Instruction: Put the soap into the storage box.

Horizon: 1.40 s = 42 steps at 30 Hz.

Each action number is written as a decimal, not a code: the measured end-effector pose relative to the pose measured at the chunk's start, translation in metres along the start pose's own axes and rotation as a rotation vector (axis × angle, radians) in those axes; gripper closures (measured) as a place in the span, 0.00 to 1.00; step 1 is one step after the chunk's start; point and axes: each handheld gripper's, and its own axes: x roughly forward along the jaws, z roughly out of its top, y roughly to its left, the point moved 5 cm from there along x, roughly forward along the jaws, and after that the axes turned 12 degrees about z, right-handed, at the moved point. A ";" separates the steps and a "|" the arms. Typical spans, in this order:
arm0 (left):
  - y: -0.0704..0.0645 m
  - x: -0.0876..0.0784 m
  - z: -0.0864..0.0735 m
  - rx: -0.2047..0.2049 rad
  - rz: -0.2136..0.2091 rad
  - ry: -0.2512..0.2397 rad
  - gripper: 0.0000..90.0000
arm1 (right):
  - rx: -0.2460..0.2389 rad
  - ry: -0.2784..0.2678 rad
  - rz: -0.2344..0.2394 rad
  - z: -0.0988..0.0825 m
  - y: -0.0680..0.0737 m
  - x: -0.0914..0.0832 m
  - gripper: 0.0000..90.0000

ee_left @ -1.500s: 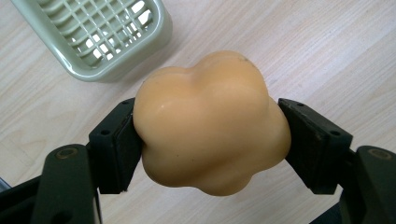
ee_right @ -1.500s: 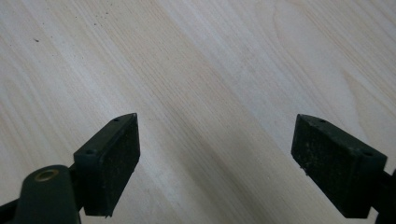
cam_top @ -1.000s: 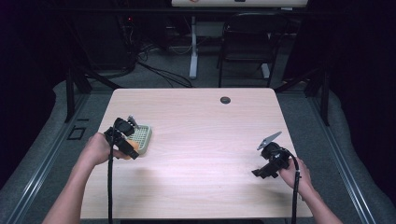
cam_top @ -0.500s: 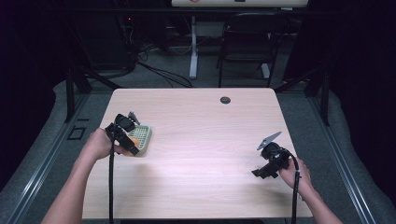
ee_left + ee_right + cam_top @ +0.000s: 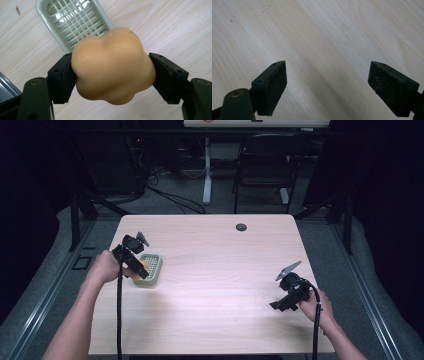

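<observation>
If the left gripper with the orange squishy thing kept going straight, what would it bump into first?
Probably the green basket. The left gripper, shut on the orange lumpy object, points down at the basket's near edge, with the wooden table beneath. Depth is hard to judge.

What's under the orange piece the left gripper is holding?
The green basket lies on the table beneath the orange piece, which the left gripper holds between its jaws. The basket's visible grid looks empty; the part behind the piece is covered.

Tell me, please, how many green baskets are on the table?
1. The green basket sits near the table's left edge, beside the left gripper, whose jaws hold an orange lumpy object.
</observation>
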 end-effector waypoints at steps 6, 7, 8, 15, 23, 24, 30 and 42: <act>0.005 -0.002 0.009 -0.008 0.007 -0.002 0.30 | 0.001 -0.001 0.004 0.000 0.000 0.000 0.17; 0.006 -0.002 0.010 -0.006 0.008 0.000 0.30 | 0.002 -0.001 0.003 0.000 0.000 0.000 0.17; 0.006 -0.002 0.010 -0.006 0.008 0.000 0.30 | 0.002 -0.001 0.003 0.000 0.000 0.000 0.17; 0.013 0.002 0.020 -0.021 0.009 0.004 0.30 | 0.001 0.001 0.005 0.000 0.000 0.000 0.17; 0.020 0.009 0.026 -0.031 0.015 0.022 0.30 | 0.000 0.010 0.001 -0.001 -0.001 0.000 0.17; 0.020 0.009 0.026 -0.031 0.015 0.022 0.30 | 0.000 0.010 0.002 -0.001 -0.001 0.000 0.17; 0.022 0.015 0.033 -0.040 0.013 0.022 0.30 | 0.001 0.007 0.001 -0.001 -0.001 0.000 0.17; 0.024 0.027 0.043 -0.049 0.003 0.029 0.30 | -0.002 0.012 0.005 -0.002 0.000 -0.001 0.17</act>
